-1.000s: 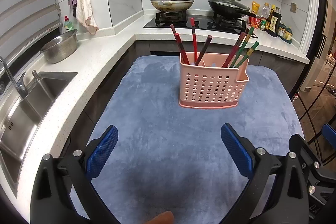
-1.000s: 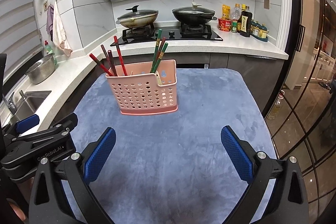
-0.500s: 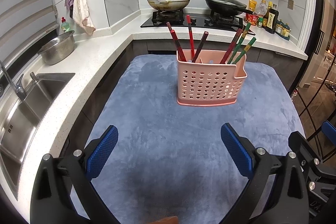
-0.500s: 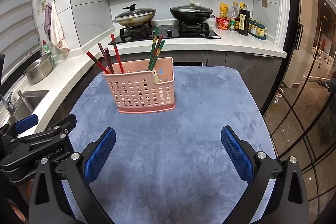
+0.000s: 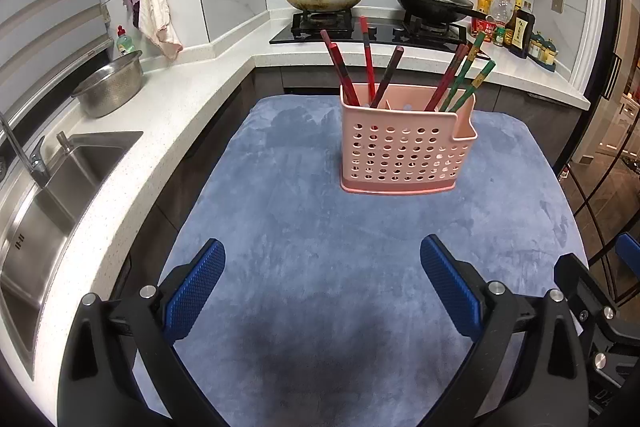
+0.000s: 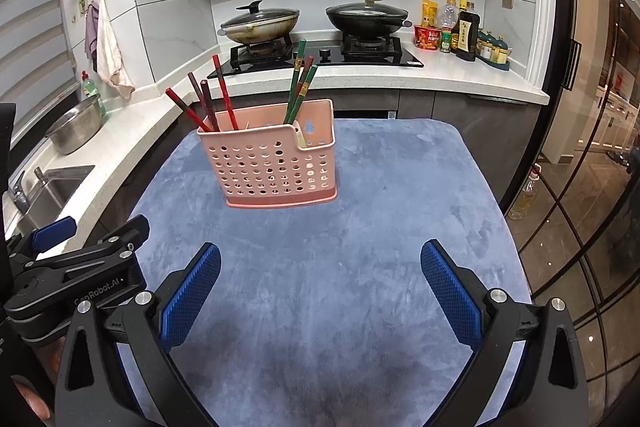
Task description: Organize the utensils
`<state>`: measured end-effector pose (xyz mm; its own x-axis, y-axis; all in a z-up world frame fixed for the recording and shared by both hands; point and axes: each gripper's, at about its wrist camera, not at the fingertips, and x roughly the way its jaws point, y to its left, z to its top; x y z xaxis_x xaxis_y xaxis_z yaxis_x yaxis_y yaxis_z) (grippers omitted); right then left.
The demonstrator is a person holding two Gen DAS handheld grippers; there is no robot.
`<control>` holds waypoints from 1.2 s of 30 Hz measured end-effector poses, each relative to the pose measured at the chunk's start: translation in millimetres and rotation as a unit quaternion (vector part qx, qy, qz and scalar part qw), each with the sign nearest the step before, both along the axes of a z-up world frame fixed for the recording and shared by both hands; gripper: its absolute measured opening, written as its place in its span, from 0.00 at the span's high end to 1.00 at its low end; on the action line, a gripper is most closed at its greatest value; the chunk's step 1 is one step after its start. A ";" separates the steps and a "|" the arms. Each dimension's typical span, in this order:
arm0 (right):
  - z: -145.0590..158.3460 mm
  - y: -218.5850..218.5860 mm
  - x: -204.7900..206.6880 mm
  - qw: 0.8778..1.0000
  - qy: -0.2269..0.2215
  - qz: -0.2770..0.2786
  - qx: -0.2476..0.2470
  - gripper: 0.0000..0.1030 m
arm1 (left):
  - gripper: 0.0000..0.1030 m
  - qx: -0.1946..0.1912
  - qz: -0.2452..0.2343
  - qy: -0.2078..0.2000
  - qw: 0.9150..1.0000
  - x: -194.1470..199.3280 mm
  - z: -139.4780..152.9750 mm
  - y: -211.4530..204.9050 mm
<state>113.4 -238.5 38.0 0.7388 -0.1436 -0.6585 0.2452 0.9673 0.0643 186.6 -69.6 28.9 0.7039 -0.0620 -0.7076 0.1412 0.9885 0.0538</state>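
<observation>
Pink perforated utensil holder (image 5: 406,147) upright mid-way along the blue mat (image 5: 320,267), red chopsticks (image 5: 366,61) in its left compartment, green chopsticks (image 6: 298,83) in the right. Seen only from the right wrist: a small front pocket's inside. Left gripper (image 5: 322,283) and right gripper (image 6: 320,285) both spread wide, empty, well short of the holder.

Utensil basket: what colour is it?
Pink basket, perforated with round holes; clearest in the right wrist view.
</observation>
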 end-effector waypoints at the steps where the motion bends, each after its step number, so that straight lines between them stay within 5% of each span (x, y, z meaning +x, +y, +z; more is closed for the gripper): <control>1: -0.1 -0.1 0.1 1.000 0.001 0.000 0.000 0.06 | 0.09 0.001 0.001 0.000 1.000 0.0 -0.1 0.0; 36: -0.8 -2.6 2.8 1.000 -0.001 -0.011 0.001 0.06 | 0.10 0.004 -0.007 0.009 1.000 2.0 -5.7 -1.8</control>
<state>116.1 -241.0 37.2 0.7366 -0.1586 -0.6574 0.2661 0.9617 0.0661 188.6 -71.4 23.2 0.6905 -0.0657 -0.7203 0.1558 0.9860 0.0594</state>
